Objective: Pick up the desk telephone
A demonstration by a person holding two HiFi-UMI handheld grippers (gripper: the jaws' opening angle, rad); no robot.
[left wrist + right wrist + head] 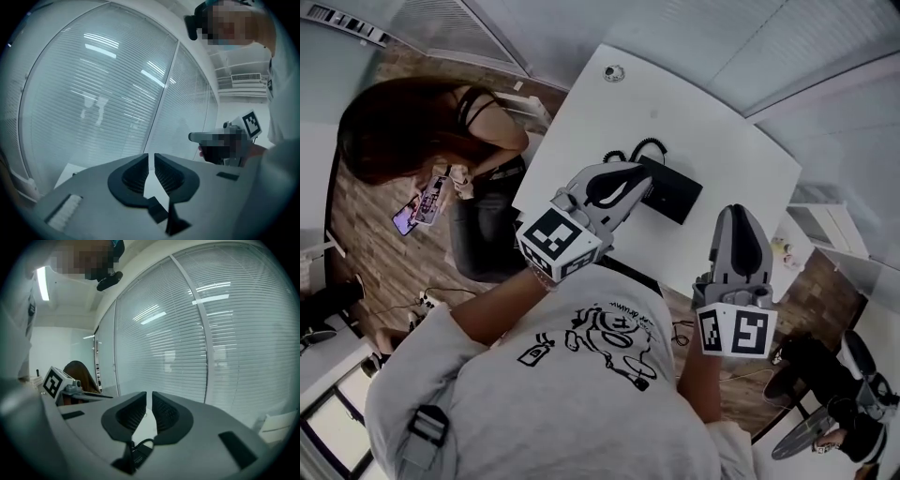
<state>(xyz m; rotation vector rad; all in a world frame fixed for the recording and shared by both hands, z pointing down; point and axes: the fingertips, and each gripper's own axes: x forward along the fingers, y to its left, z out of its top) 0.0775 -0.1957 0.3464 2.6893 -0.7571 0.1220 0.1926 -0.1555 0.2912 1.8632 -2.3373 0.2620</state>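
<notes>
Left gripper point(630, 178) and right gripper point(738, 211) hover clenched and empty near the flat black desk telephone point(673, 194).
It lies on the white surface point(722, 141) just beyond the left gripper's tips, ahead-left of the right; part both jaws first, then probably straddle its body, avoiding the coiled black cord point(639, 148).

One desk telephone point(670, 190), one table point(722, 131), two claws point(647, 180) point(739, 212)

the phone point(672, 192) is black, flat and boxy. it lies on the white table point(731, 150), near the table's front edge and askew to it. a black coiled cord point(639, 148) loops from its far left side over the tabletop. the handset cannot be told apart from the base.
</notes>
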